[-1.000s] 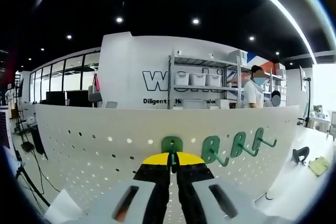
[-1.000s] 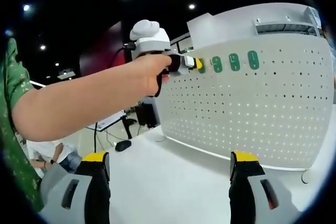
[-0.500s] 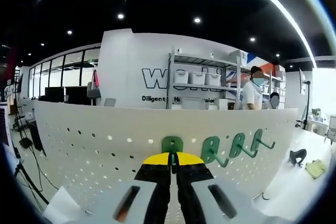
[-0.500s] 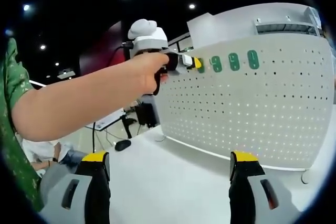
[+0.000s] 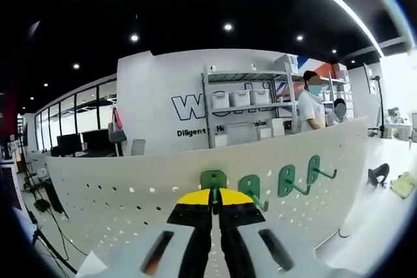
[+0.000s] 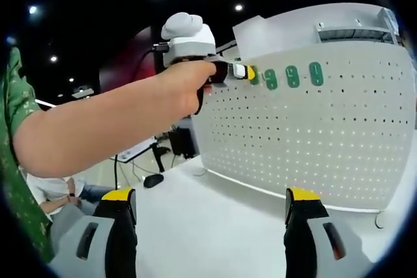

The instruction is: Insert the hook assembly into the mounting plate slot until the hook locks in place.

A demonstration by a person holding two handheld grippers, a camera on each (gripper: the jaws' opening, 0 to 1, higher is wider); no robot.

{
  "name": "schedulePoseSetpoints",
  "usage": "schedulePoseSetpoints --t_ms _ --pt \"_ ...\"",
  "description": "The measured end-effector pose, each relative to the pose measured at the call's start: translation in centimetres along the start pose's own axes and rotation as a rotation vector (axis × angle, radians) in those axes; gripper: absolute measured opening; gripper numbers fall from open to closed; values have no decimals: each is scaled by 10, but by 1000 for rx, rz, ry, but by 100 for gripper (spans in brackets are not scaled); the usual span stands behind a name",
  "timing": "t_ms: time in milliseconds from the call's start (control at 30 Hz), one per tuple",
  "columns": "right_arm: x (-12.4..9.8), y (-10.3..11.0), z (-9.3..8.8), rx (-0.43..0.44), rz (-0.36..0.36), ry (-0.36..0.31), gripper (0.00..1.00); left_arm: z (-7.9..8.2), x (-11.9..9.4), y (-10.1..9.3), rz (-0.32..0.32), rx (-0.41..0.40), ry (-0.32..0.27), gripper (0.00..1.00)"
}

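A green hook (image 5: 213, 180) is pinched in my left gripper (image 5: 213, 194), whose yellow-tipped jaws are shut on it. The hook's plate lies against the top row of the white perforated mounting plate (image 5: 124, 209). Three more green hooks (image 5: 249, 188) (image 5: 287, 180) (image 5: 316, 168) hang on the plate to its right. In the right gripper view a hand holds the left gripper (image 6: 242, 71) up at the plate (image 6: 319, 141), just left of the hanging hooks (image 6: 293, 75). My right gripper (image 6: 210, 226) stays low over the table, open, with nothing between its jaws.
The plate stands on a white table (image 6: 215, 219). A black mouse (image 6: 153, 180) lies at its far left, and a black object (image 5: 378, 175) lies to the right. Behind the plate are shelves with bins (image 5: 241, 99) and a standing person (image 5: 313, 105).
The left gripper has shifted a little to the right along the plate's top row with the hook, closer to the hanging hooks. The right gripper has not moved.
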State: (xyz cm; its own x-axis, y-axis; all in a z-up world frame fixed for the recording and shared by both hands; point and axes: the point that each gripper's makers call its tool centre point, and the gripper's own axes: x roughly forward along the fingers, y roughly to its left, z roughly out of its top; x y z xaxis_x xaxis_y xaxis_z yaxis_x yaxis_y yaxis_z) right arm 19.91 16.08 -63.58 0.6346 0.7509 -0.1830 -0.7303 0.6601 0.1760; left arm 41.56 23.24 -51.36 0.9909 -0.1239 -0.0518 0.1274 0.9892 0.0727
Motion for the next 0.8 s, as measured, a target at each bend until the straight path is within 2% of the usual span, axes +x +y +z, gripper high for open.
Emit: schedulePoseSetpoints --t_ms 167,433,800 --pt "-5 -3 -1 3 -12 -3 97 -3 -3 8 11 -7 10 2" --pt "-1 4 0 -1 4 -2 97 2 -5 16 24 -9 3 2" --pt "0 1 -2 -2 2 7 97 1 -3 14 25 -42 -5 2"
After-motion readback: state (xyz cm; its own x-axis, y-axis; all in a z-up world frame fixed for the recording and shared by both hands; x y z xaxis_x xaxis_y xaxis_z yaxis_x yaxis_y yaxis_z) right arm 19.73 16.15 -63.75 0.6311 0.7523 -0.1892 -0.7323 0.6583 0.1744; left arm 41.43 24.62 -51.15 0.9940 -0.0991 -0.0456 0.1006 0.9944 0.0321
